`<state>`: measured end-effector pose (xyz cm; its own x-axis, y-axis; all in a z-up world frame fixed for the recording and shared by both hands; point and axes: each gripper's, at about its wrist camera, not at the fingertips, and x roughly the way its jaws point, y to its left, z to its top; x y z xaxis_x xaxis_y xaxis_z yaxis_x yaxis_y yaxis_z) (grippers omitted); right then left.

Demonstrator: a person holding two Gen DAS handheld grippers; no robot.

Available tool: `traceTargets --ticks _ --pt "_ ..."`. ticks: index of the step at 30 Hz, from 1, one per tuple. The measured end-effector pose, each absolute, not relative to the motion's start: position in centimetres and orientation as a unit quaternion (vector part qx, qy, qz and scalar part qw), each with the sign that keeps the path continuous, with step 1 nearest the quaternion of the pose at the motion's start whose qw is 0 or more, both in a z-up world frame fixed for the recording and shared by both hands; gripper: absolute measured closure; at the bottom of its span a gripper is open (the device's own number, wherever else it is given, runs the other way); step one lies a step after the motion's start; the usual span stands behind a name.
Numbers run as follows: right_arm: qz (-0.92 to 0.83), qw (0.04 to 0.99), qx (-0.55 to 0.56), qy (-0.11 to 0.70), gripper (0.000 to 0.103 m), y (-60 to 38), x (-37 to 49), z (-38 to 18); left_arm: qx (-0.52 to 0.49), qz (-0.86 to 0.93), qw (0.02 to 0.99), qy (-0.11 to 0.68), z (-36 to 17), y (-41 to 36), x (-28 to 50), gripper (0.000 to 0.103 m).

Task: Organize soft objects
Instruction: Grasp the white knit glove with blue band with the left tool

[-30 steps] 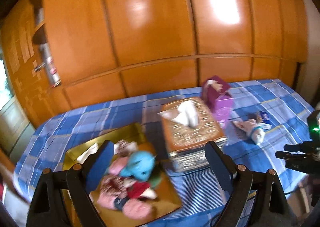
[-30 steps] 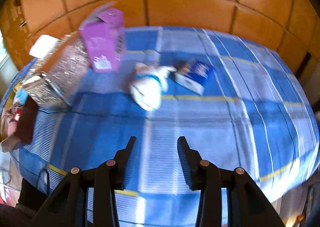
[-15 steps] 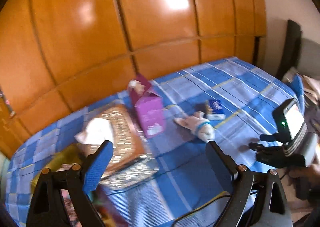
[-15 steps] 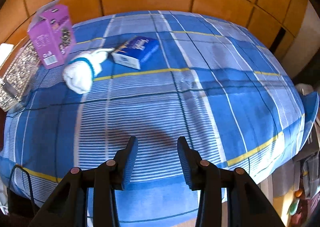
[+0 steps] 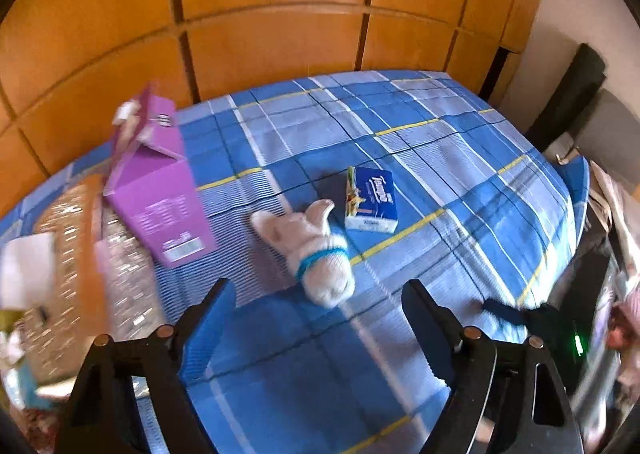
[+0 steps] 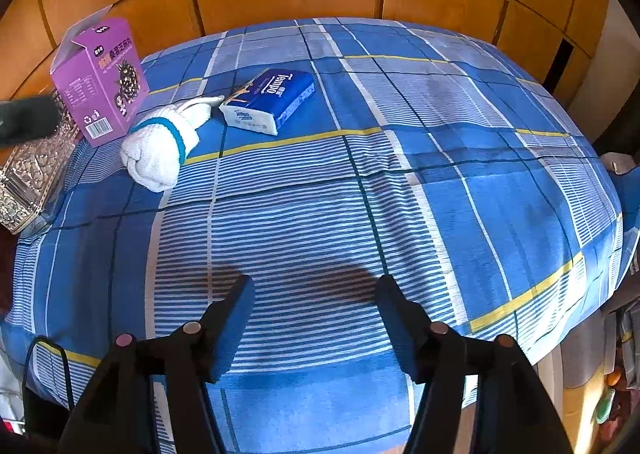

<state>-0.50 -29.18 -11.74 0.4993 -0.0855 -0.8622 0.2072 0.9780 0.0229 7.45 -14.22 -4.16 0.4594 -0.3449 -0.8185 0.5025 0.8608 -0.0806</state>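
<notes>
White plush toy (image 5: 320,254): lying on the blue plaid tablecloth (image 5: 440,157), between the purple box (image 5: 160,193) and the blue tissue pack (image 5: 370,199).
Left gripper (image 5: 316,310): jaws spread wide, empty, plush just ahead.
Right gripper (image 6: 314,304): wide open, holding nothing, plush (image 6: 164,141) well off front-left.

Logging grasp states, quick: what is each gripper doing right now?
Left gripper: open, holding nothing, above the white plush toy.
Right gripper: open, holding nothing.
</notes>
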Motion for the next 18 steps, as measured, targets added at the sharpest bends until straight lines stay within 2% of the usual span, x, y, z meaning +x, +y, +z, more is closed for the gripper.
traceTargets --ticks 4,6,7,8,13,18 --pt "-0.082 0.865 0.063 0.492 0.037 -29.1 -0.5 -11.8 0.094 -0.224 0.845 0.476 -6.9 -16.1 10.3 0.020" --pt "-0.079 0.865 0.063 0.491 0.034 -29.1 -0.5 -11.8 0.093 -0.219 0.842 0.484 -8.2 -16.6 11.3 0.031" --pt "-0.078 0.865 0.062 0.491 0.034 -29.0 -0.5 -11.9 0.092 -0.215 0.840 0.489 -8.9 -16.7 11.9 0.041" --pt "-0.077 0.866 0.061 0.491 0.034 -29.0 -0.5 -11.9 0.089 -0.210 0.836 0.498 -9.7 -16.9 12.4 0.045" --pt "-0.074 0.867 0.061 0.489 0.031 -28.9 -0.6 -11.9 0.067 -0.209 0.814 0.537 -12.2 -17.1 13.6 0.046" --pt "-0.073 0.867 0.073 0.487 0.029 -29.1 -0.6 -11.9 0.074 -0.219 0.824 0.517 -12.5 -16.9 13.0 0.046"
